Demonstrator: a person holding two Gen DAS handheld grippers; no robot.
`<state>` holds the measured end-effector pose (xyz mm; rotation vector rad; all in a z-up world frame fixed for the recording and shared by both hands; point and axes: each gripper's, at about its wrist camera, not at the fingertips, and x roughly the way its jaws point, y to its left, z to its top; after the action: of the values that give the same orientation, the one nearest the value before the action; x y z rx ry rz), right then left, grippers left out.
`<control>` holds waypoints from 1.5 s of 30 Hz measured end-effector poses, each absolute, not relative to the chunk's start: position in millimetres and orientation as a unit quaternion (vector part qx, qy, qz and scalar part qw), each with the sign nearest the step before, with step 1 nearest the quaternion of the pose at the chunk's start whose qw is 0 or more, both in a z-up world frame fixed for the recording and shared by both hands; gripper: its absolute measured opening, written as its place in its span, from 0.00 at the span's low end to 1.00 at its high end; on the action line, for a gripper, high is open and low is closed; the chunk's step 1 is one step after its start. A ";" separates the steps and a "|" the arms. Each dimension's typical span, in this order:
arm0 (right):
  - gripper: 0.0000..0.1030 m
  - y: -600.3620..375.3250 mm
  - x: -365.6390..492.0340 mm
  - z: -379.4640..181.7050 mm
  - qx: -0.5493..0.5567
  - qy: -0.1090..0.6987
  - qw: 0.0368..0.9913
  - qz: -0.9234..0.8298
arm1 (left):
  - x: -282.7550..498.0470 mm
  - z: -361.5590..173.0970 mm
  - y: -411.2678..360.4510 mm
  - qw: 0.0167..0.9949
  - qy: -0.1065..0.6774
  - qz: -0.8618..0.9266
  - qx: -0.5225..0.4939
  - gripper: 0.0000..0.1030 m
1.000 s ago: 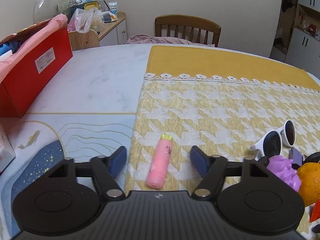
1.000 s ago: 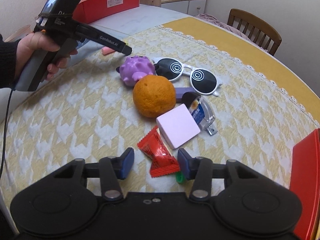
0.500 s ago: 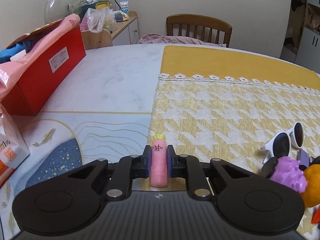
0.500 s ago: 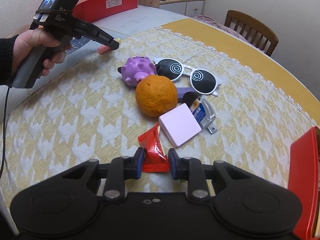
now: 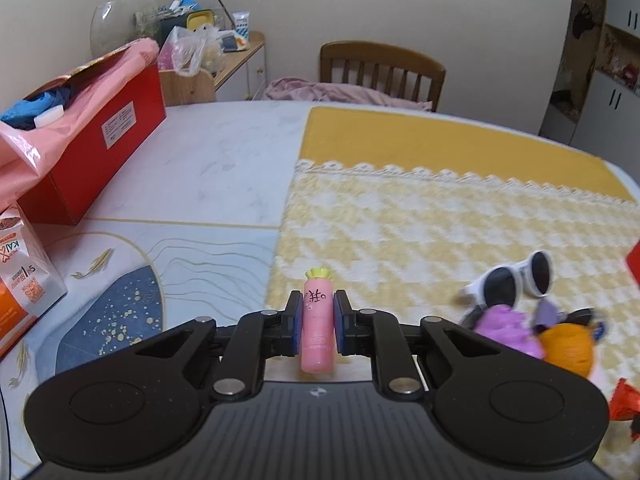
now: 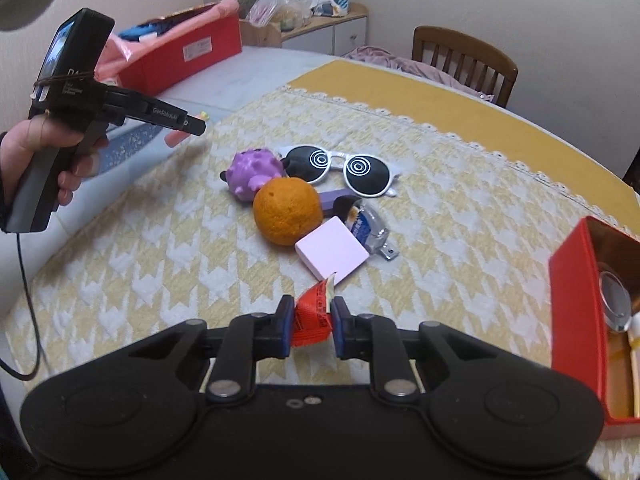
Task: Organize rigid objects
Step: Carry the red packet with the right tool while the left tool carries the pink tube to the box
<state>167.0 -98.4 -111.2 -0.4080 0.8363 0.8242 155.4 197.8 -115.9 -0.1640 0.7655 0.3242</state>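
Observation:
In the left wrist view my left gripper (image 5: 317,316) is shut on a pink tube with a yellow cap (image 5: 317,330), held upright and lifted off the yellow houndstooth cloth (image 5: 400,232). The right wrist view shows the same gripper (image 6: 195,125), in a person's hand, carrying the tube (image 6: 175,139) at the far left. My right gripper (image 6: 311,322) has its jaws closing on a red snack packet (image 6: 313,316), and both pads press on it just above the cloth. Ahead lie an orange (image 6: 287,210), a purple spiky toy (image 6: 252,172), white sunglasses (image 6: 348,168) and a pale pink block (image 6: 332,250).
An open red box (image 6: 568,300) with items inside stands at the right edge of the cloth. A long red box (image 5: 92,152) draped in pink plastic sits at the back left. An orange carton (image 5: 24,288) stands at the left, and a wooden chair (image 5: 380,66) behind the table.
Both grippers went from open to shut, the left on the pink tube and the right on the red packet. Both have then risen slightly with their objects.

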 end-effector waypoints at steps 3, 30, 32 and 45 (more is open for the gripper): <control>0.17 -106.0 164.2 -106.9 -0.193 0.385 0.816 0.386 | 150.8 -106.2 188.8 0.914 0.366 0.150 -0.087 0.15; 0.17 -266.1 213.3 -40.9 -0.099 0.324 0.895 0.289 | 189.3 -35.9 -12.7 0.936 0.346 -0.025 -0.058 0.15; 0.17 -276.3 218.6 -42.8 -0.098 0.326 0.897 0.282 | 198.2 -35.0 -28.9 0.935 0.347 -0.037 -0.059 0.15; 0.17 -322.5 259.1 -69.0 -0.071 0.357 0.891 0.271 | 266.4 -43.1 -128.9 0.920 0.377 -0.099 -0.045 0.15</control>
<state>259.1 -322.5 -69.0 -0.1464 0.7422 0.5634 266.4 -128.9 -43.1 -0.0928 0.7753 -0.2035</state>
